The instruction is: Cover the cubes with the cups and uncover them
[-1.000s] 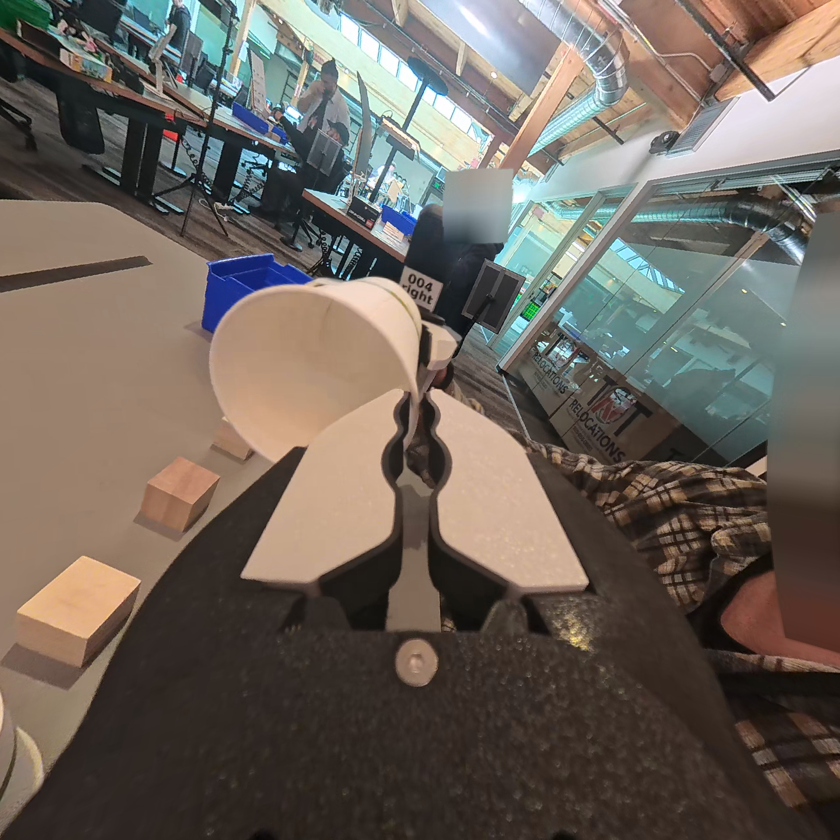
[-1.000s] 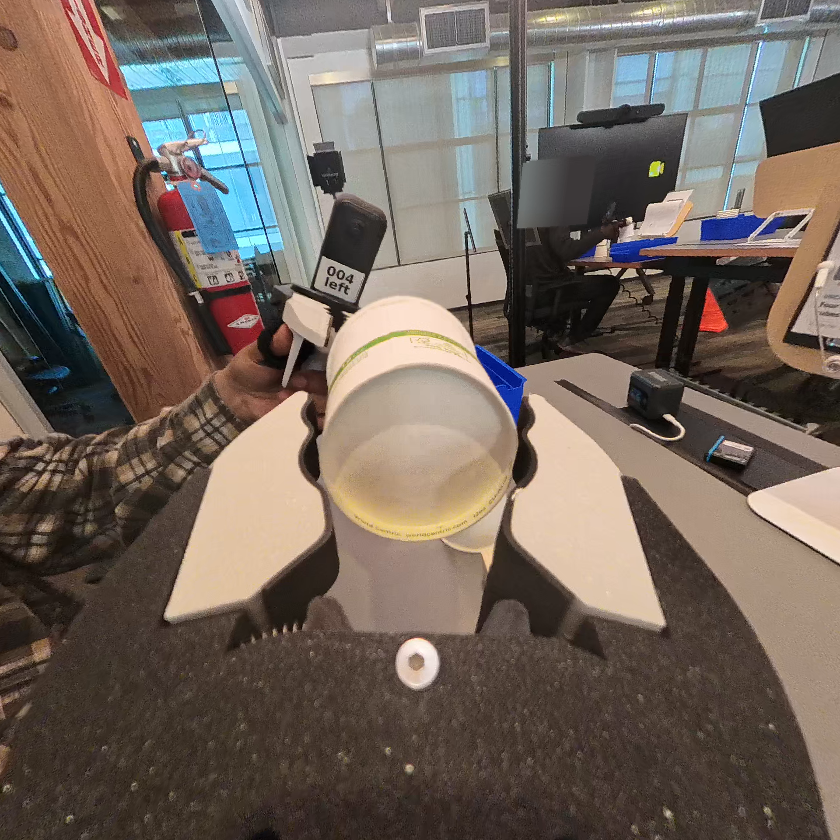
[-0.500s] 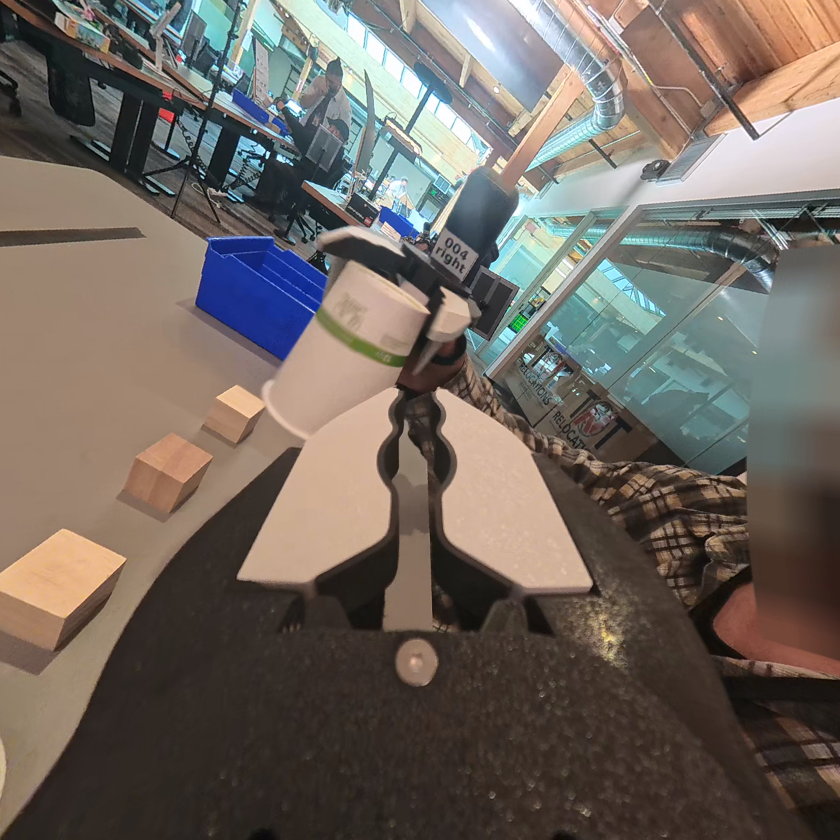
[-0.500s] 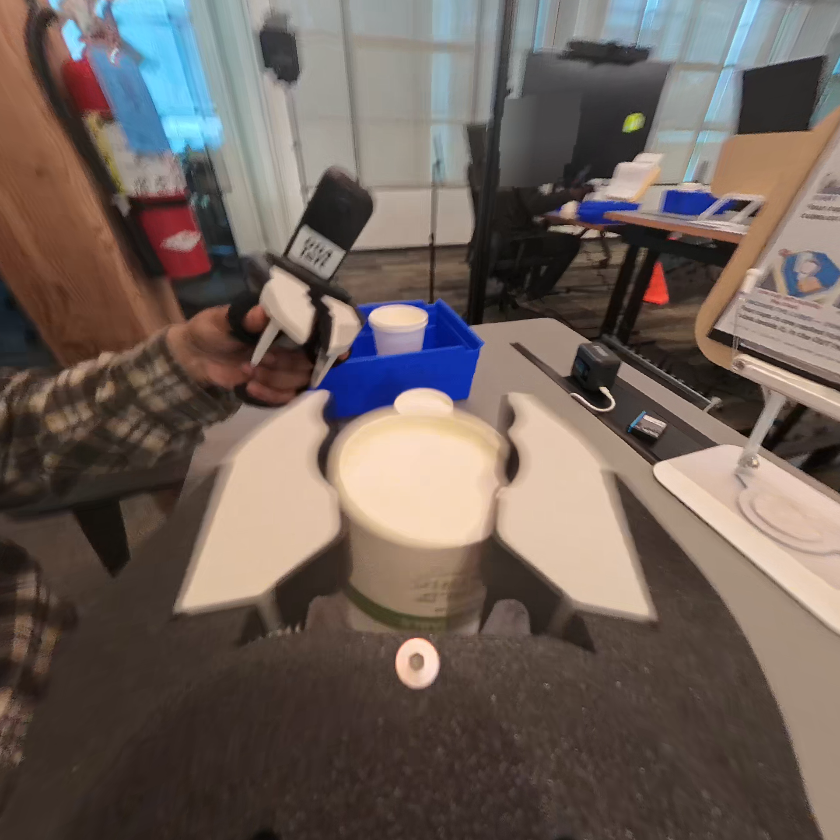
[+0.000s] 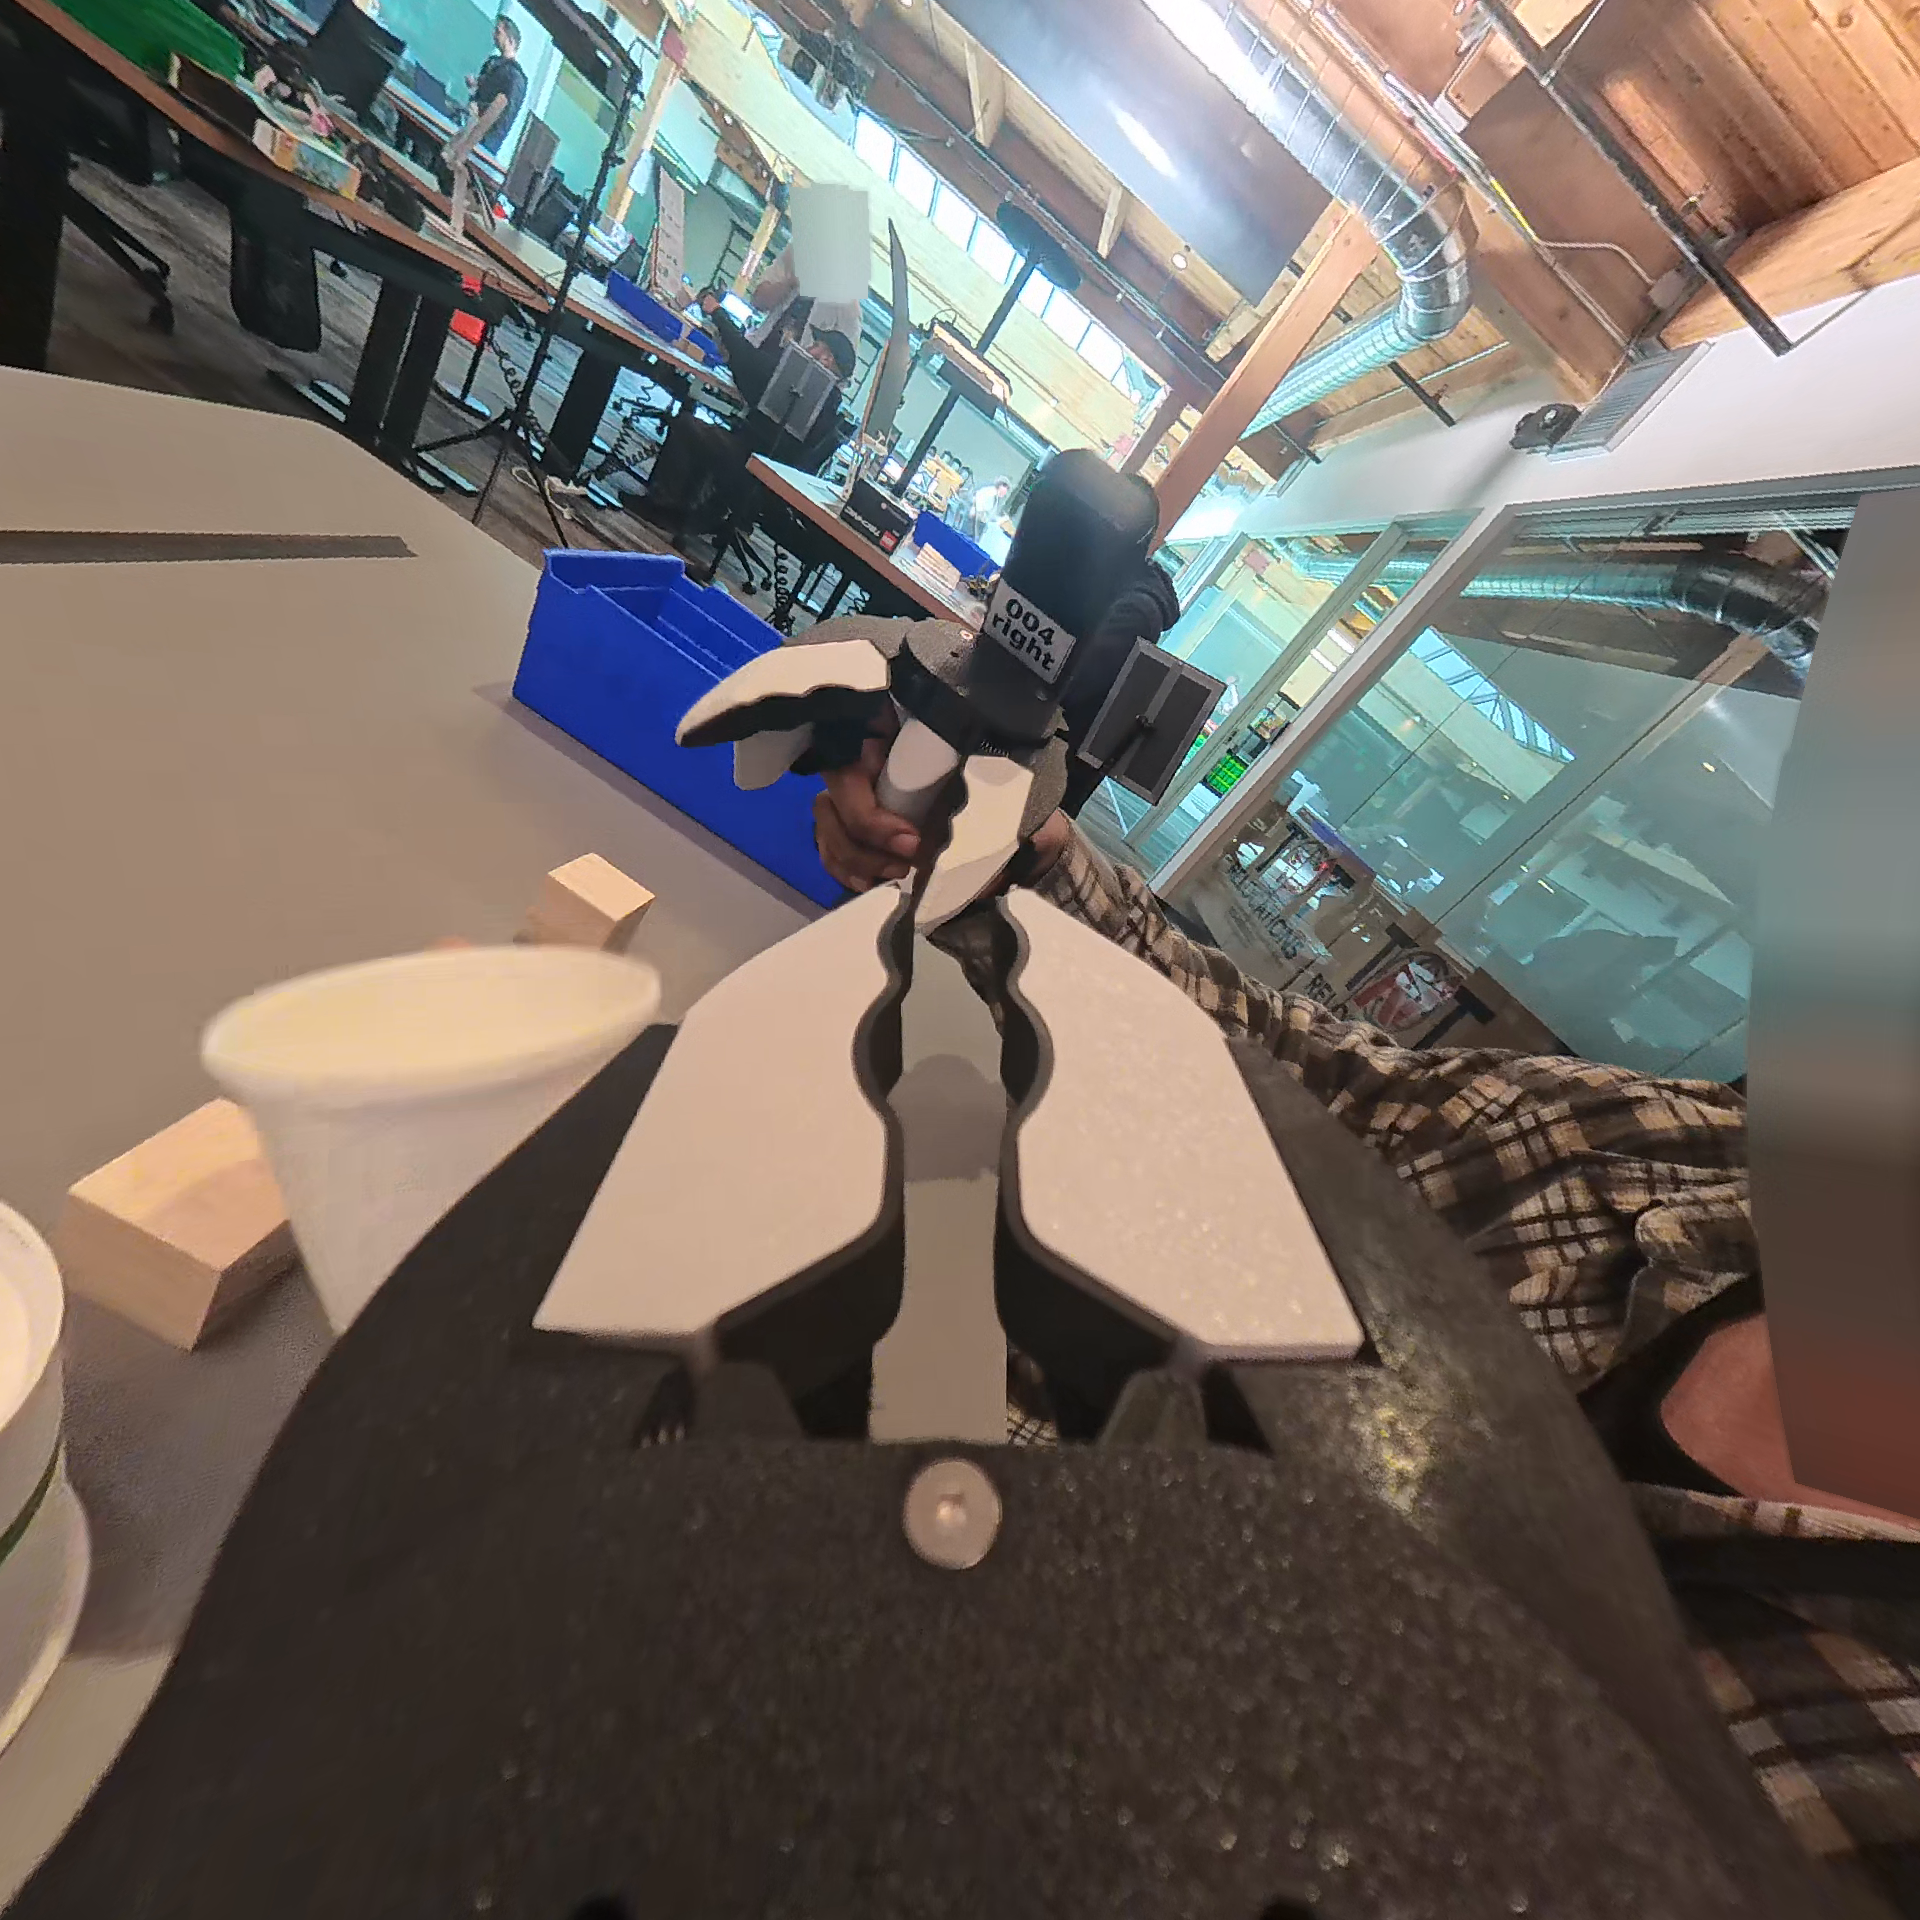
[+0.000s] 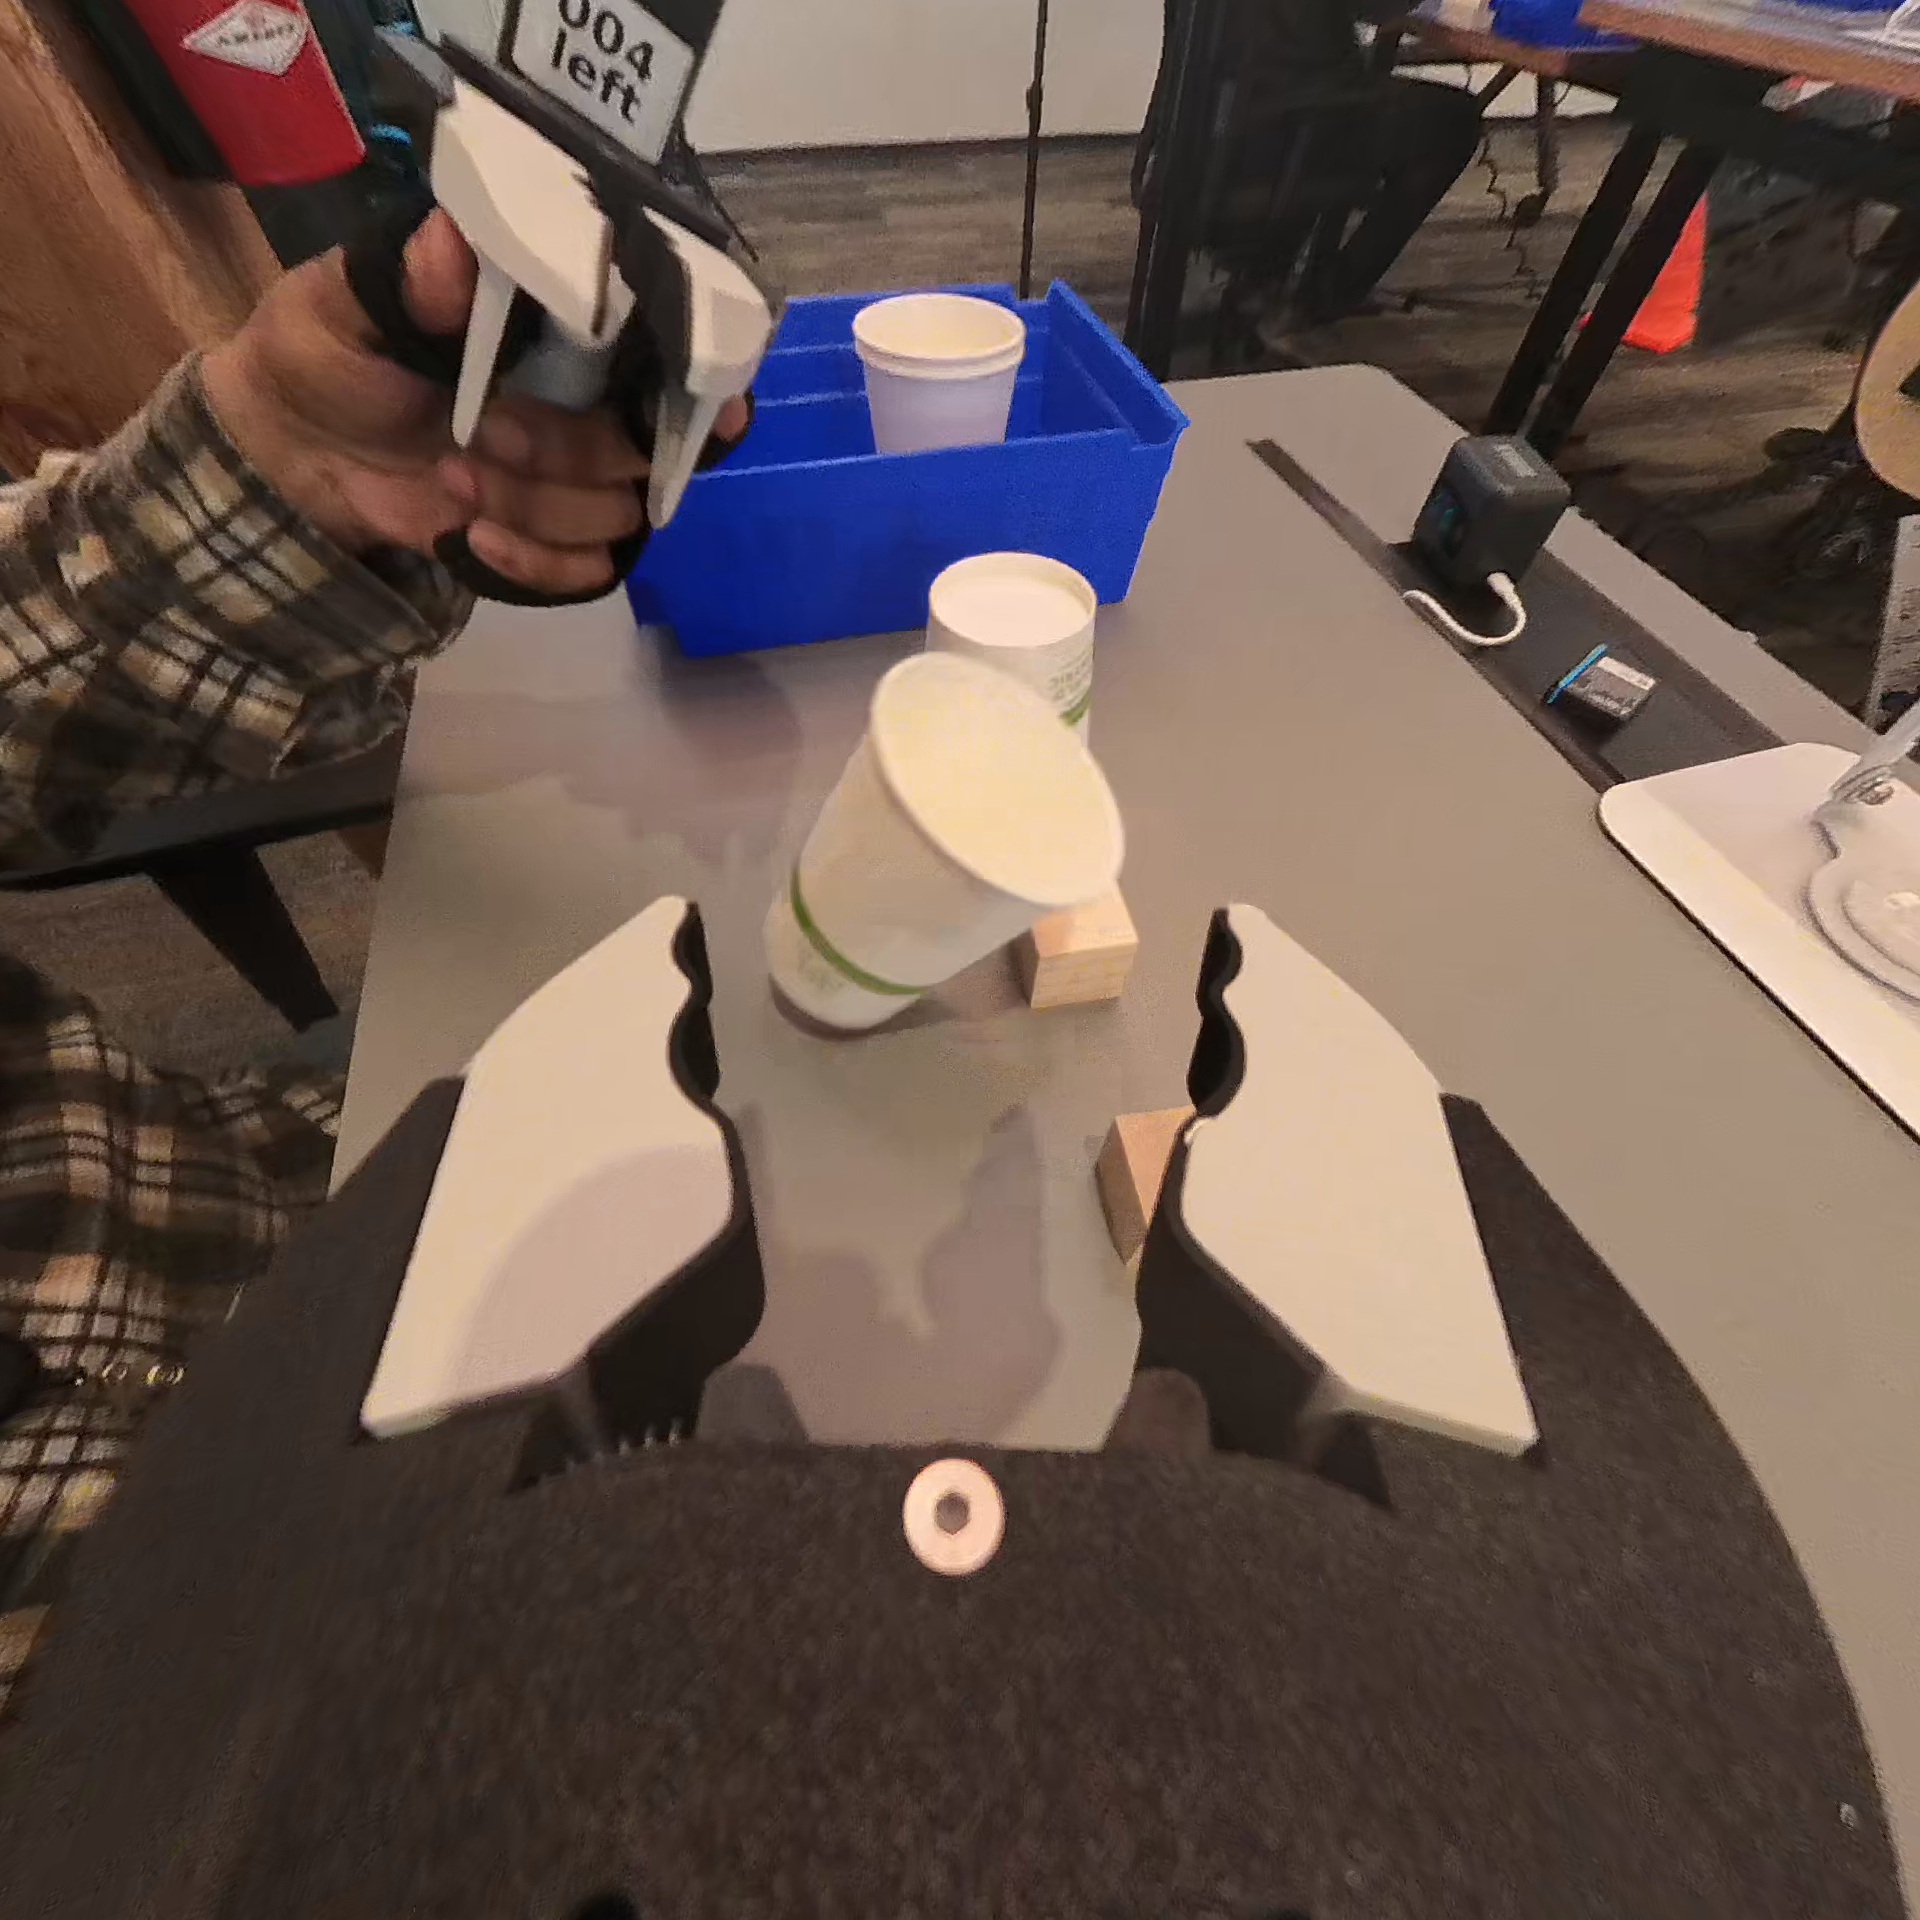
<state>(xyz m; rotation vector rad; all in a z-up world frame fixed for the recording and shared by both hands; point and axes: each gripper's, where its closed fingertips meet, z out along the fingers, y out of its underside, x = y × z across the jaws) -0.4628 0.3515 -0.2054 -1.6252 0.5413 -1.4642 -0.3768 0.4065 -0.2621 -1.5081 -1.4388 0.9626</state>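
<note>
My right gripper [image 6: 961, 925] is open and empty above the grey table [image 6: 1299, 831]. Just beyond its fingertips a white paper cup [image 6: 935, 862] with a green band stands mouth up, tilted and leaning on a wooden cube [image 6: 1075, 956]. It looks blurred. A second cube [image 6: 1138, 1184] lies by my right finger. Another white cup [image 6: 1013, 634] stands upside down behind; what is under it is hidden. My left gripper [image 5: 951, 914] is shut and empty, held up in the air. Its view shows the mouth-up cup [image 5: 416, 1091], two cubes [image 5: 156, 1216] [image 5: 587, 904] and the open right gripper [image 5: 821, 727].
A blue bin [image 6: 894, 520] at the table's far end holds one more upright white cup [image 6: 940, 369]. A small black device [image 6: 1486, 509] with a white cable sits in a dark strip at the right. A white board [image 6: 1745, 914] lies at the right edge.
My right gripper tipped down from level toward the table and opened, letting go of the cup, which now leans on a cube. My left gripper stayed shut.
</note>
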